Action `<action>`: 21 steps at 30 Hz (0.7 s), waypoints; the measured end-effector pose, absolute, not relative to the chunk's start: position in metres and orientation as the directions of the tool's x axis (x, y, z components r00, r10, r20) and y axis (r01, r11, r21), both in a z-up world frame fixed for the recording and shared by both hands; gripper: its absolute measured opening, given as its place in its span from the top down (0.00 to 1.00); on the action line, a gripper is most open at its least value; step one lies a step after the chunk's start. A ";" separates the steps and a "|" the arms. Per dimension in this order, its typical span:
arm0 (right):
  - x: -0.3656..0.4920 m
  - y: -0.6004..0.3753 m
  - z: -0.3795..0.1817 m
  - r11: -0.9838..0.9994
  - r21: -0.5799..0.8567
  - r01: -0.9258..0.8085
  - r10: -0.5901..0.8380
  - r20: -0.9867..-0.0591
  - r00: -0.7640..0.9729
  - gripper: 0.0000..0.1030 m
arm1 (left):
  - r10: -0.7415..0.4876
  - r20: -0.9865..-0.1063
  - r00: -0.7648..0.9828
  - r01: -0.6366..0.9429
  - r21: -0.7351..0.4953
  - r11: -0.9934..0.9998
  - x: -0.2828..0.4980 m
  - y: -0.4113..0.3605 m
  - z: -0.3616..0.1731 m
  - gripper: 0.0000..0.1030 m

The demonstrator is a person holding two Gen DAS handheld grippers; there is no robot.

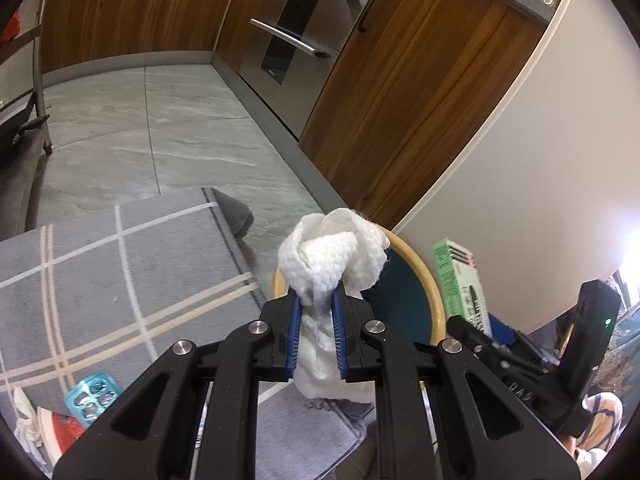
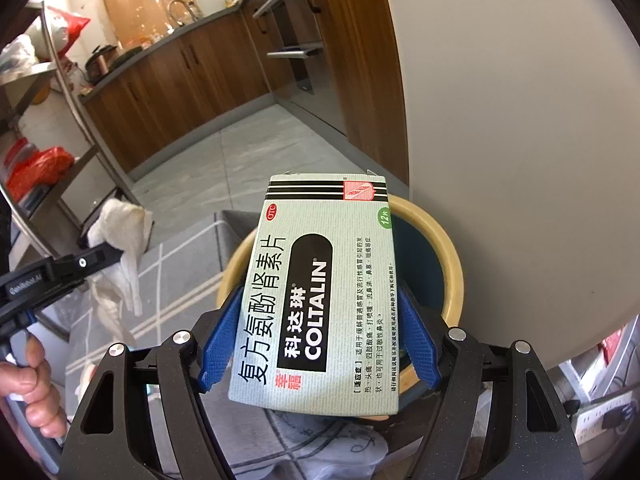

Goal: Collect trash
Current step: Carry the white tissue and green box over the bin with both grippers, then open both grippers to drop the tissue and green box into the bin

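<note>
My left gripper [image 1: 316, 308] is shut on a crumpled white paper towel [image 1: 334, 258], held above the near rim of a round bin with a yellow rim [image 1: 434, 296]. My right gripper [image 2: 320, 320] is shut on a pale green medicine box [image 2: 320, 292] marked COLTALIN, held over the same bin [image 2: 448, 248]. The box shows in the left wrist view [image 1: 460, 280] to the right of the towel. The left gripper and its towel [image 2: 120, 240] show at the left of the right wrist view.
A grey checked rug [image 1: 120, 280] lies on the grey tiled floor. A blue blister pack [image 1: 94, 398] and red and white litter [image 1: 52, 428] lie at its near left. Wooden cabinets [image 1: 400, 100], an oven [image 1: 296, 32] and a white wall [image 1: 540, 160] stand behind the bin.
</note>
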State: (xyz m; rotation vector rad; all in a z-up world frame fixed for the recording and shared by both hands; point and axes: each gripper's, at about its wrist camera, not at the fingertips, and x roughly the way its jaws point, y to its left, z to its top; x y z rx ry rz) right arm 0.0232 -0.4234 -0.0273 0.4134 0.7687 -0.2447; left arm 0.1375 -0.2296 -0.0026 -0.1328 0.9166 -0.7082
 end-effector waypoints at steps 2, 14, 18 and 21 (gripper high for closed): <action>0.026 -0.424 -0.032 0.892 0.264 0.368 -0.066 -0.727 0.683 0.28 | -0.619 -0.679 0.394 0.500 -0.407 0.764 0.139 -0.236 -0.005 0.87; 0.051 -0.417 -0.050 0.907 0.215 0.362 -0.073 -0.766 0.638 0.24 | -0.632 -0.685 0.363 0.475 -0.447 0.758 0.147 -0.257 -0.019 0.87; 0.047 -0.424 -0.048 0.897 0.222 0.382 -0.085 -0.762 0.642 0.22 | -0.632 -0.691 0.351 0.466 -0.456 0.758 0.151 -0.264 -0.026 0.87; 0.036 -0.435 -0.043 0.879 0.242 0.411 -0.104 -0.745 0.659 0.22 | -0.636 -0.694 0.337 0.463 -0.466 0.754 0.153 -0.274 -0.032 0.87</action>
